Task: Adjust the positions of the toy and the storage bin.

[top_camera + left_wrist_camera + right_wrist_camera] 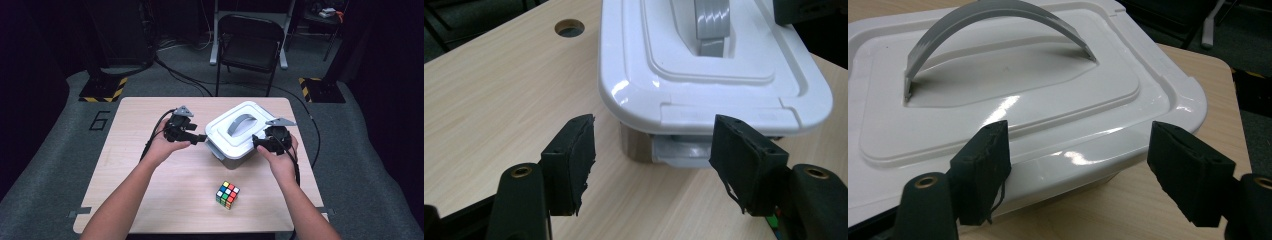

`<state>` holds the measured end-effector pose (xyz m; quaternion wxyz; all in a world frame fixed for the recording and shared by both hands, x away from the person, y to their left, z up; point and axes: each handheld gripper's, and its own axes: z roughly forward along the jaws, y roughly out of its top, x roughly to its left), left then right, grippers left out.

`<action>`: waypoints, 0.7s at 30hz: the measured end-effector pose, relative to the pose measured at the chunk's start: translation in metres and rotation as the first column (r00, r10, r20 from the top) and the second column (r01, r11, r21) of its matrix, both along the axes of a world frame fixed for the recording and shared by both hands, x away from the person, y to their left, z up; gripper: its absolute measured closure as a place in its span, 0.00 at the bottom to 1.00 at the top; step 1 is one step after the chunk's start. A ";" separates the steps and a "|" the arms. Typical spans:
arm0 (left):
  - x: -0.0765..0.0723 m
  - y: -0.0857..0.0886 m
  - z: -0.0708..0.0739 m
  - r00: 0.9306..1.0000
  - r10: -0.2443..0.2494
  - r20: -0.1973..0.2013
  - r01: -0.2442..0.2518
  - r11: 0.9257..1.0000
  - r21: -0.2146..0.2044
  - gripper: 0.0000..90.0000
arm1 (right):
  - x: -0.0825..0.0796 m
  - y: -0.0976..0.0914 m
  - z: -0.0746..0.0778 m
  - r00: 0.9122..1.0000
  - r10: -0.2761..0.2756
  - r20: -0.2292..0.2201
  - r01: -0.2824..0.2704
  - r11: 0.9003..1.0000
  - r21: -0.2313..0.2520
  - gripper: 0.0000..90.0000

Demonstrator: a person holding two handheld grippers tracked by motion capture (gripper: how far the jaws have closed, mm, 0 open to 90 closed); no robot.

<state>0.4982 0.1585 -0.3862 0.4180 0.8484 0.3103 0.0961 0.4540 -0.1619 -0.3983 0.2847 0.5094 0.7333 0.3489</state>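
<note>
While both forearms reach in from the near edge, the white box [235, 134] sits a little right of the middle of the wooden table [150, 200], its lid [1013, 100] closed on top and a grey arched handle [241, 123] standing across the lid. The left gripper [199, 138] comes at the box from its left side, jaws spread apart and holding nothing; in the left gripper view they stand either side of the lid's end tab [719, 114], just short of it, with a grey latch [679, 152] showing under the rim. The right gripper [256, 141] is at the box's right near corner, its jaws likewise spread and empty; in the right gripper view they flank the lid's edge from just beside it, and I cannot tell whether either pad touches the plastic. A colourful cube [227, 194] lies on the table nearer the person, well apart from the box and between the two arms. A round hole [569, 27] in the tabletop shows beyond the box in the left gripper view. Behind the table a black folding chair [248, 47] stands on the grey floor.
</note>
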 end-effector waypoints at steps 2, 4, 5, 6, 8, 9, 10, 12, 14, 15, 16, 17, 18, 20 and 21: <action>0.003 -0.003 0.001 1.000 0.001 -0.002 -0.001 1.000 -0.003 0.38 | 0.000 0.000 0.000 1.000 0.000 0.000 0.000 1.000 0.004 0.27; 0.008 -0.008 0.002 1.000 0.003 0.001 -0.003 1.000 -0.001 0.38 | -0.002 -0.001 0.000 1.000 0.004 -0.001 -0.004 1.000 0.006 0.27; 0.013 -0.013 0.003 1.000 0.007 0.002 -0.007 1.000 0.003 0.38 | -0.002 -0.001 0.000 1.000 0.002 -0.001 -0.002 1.000 0.008 0.27; 0.015 -0.015 0.003 1.000 0.012 0.004 -0.012 1.000 -0.003 0.38 | -0.003 -0.001 0.000 1.000 0.006 -0.002 -0.006 1.000 0.009 0.27; 0.020 -0.020 0.003 1.000 0.011 0.002 -0.011 1.000 0.012 0.38 | -0.004 0.000 0.000 1.000 0.007 0.000 -0.007 1.000 0.011 0.27; 0.022 -0.023 0.002 1.000 0.021 0.001 -0.021 1.000 0.008 0.38 | -0.004 0.000 -0.001 1.000 0.008 0.000 -0.008 1.000 0.015 0.27; 0.025 -0.025 0.000 1.000 0.027 0.000 -0.027 1.000 0.012 0.38 | -0.005 0.000 -0.001 1.000 0.008 0.001 -0.008 1.000 0.017 0.27; 0.030 -0.028 -0.002 1.000 0.028 -0.001 -0.028 0.999 0.024 0.38 | -0.006 -0.001 -0.001 1.000 0.007 -0.001 -0.007 1.000 0.022 0.27; 0.033 -0.031 -0.005 0.999 0.037 -0.014 -0.036 0.999 0.029 0.38 | -0.007 -0.001 -0.001 1.000 0.008 0.000 -0.008 1.000 0.024 0.26; 0.035 -0.032 -0.007 0.999 0.034 -0.010 -0.034 0.999 0.038 0.38 | -0.008 -0.001 -0.001 1.000 0.006 -0.003 -0.006 1.000 0.023 0.27; 0.036 -0.033 -0.008 0.999 0.035 -0.014 -0.034 0.999 0.040 0.38 | -0.008 -0.001 -0.001 1.000 0.008 0.000 -0.008 1.000 0.023 0.27; 0.038 -0.033 -0.009 0.999 0.033 -0.016 -0.032 0.999 0.040 0.39 | -0.009 -0.002 -0.001 1.000 0.005 0.000 -0.005 1.000 0.025 0.26; 0.038 -0.034 -0.010 0.999 0.037 -0.023 -0.036 0.999 0.035 0.39 | -0.010 -0.003 -0.001 1.000 0.003 0.000 -0.003 1.000 0.026 0.26; 0.040 -0.035 -0.012 0.999 0.034 -0.031 -0.033 0.999 0.035 0.39 | -0.011 -0.004 -0.002 1.000 -0.003 0.002 0.003 0.999 0.032 0.26; 0.042 -0.035 -0.012 0.999 0.027 -0.032 -0.026 0.999 0.039 0.39 | -0.011 -0.004 -0.002 1.000 -0.001 0.000 0.001 0.999 0.033 0.26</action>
